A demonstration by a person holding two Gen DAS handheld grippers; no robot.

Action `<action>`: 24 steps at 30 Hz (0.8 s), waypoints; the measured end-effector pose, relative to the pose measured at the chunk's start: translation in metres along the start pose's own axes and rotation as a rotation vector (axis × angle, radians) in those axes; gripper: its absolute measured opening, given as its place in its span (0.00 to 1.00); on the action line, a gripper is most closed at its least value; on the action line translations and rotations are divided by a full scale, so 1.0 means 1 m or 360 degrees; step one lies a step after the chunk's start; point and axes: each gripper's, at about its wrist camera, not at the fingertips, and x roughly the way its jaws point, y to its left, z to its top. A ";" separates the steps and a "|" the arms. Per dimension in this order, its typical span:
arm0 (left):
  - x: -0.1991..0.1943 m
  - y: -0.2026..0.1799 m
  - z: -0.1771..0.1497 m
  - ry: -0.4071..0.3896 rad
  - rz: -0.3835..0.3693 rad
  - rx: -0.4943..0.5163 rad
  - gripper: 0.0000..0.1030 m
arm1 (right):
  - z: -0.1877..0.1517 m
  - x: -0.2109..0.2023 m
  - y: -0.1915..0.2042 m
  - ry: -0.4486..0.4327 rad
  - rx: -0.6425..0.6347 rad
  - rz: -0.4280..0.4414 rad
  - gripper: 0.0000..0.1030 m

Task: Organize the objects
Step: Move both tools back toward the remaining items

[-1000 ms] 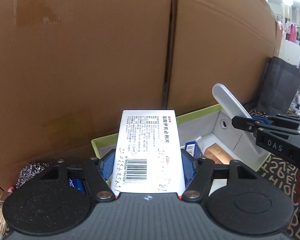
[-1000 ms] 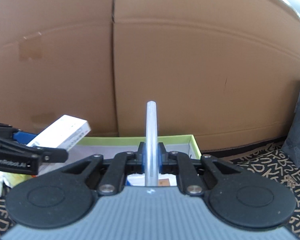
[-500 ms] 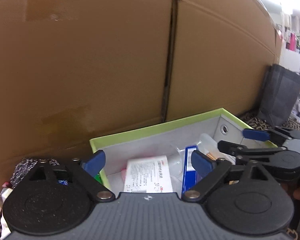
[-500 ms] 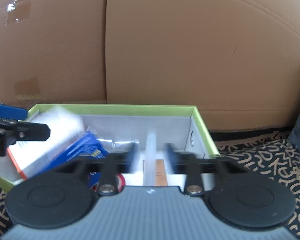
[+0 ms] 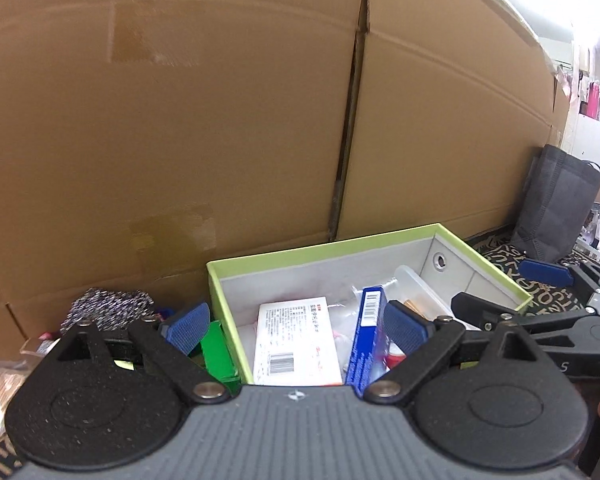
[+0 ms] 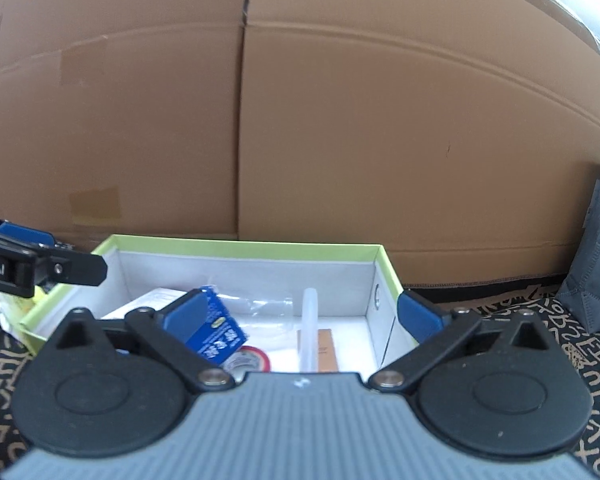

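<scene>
A green-rimmed box (image 5: 324,248) with a white inside sits against the cardboard wall; it also shows in the right wrist view (image 6: 240,248). Inside lie a white medicine carton (image 5: 294,344), a blue carton (image 5: 366,340) (image 6: 216,332), a translucent white plastic piece (image 6: 310,332) (image 5: 418,284), a brown box (image 6: 326,350) and a red-rimmed tape roll (image 6: 252,360). My left gripper (image 5: 296,328) is open and empty above the box's near left part. My right gripper (image 6: 300,316) is open and empty above its right part.
A large cardboard wall (image 5: 260,120) stands right behind the box. Left of the box lie a green item (image 5: 218,356) and a steel scourer (image 5: 108,304). A dark grey bag (image 5: 556,204) (image 6: 596,252) stands at the right on the patterned cloth (image 6: 560,320).
Both grippers opened. The left let go of the white carton and the right let go of the white plastic piece; both now lie in the box.
</scene>
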 end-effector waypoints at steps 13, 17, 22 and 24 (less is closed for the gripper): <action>-0.085 0.022 -0.023 -0.0064 -0.0007 -0.0110 0.94 | -0.003 -0.060 0.040 -0.0050 -0.0003 0.0107 1.00; -0.109 0.041 -0.048 -0.0059 0.0069 -0.0139 0.94 | -0.010 -0.074 0.062 -0.0025 -0.0020 0.0183 1.00; -0.130 0.070 -0.080 -0.0022 0.0140 -0.0253 0.94 | -0.025 -0.082 0.096 0.0028 -0.0084 0.0262 1.00; -0.136 0.079 -0.090 -0.0008 0.0167 -0.0276 0.94 | -0.032 -0.083 0.110 0.0060 -0.0097 0.0303 1.00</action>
